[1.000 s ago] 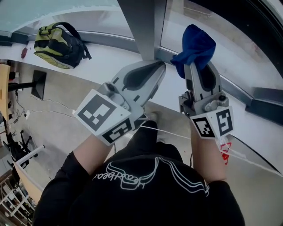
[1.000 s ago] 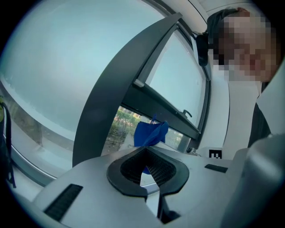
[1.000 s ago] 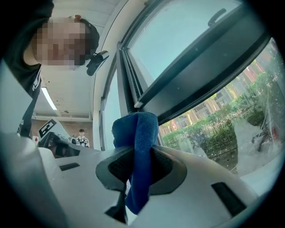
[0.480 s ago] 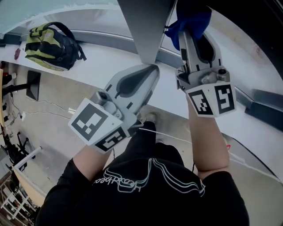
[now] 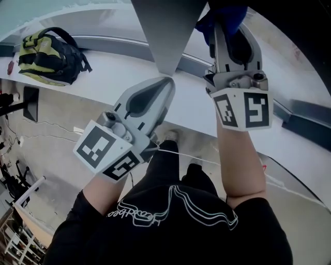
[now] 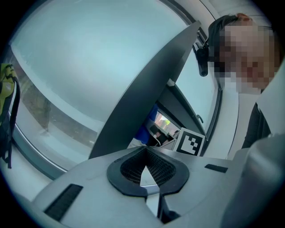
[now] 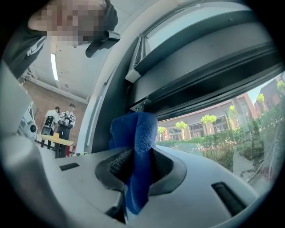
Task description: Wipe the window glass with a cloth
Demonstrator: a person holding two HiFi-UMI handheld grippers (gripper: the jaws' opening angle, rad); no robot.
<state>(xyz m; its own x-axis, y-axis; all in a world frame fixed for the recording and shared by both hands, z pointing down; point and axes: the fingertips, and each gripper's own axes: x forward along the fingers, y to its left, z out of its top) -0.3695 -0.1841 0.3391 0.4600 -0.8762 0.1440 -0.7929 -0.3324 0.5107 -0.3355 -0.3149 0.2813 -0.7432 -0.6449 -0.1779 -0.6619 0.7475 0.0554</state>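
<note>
Top centre of head view, R gripper (image 5: 227, 23) was clamped on blue cloth (image 7: 138, 133), close by window glass (image 7: 231, 133); L gripper (image 5: 164, 84) sat lower, jaws together, empty. Risk: only a thin fold was gripped, so wiping drag could pull blue cloth free.

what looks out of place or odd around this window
Only the yellow-and-black backpack slumped on the white ledge below the glass, left of the pillar; nothing looks spilled or broken. The blue cloth is bunched in the right gripper.
</note>
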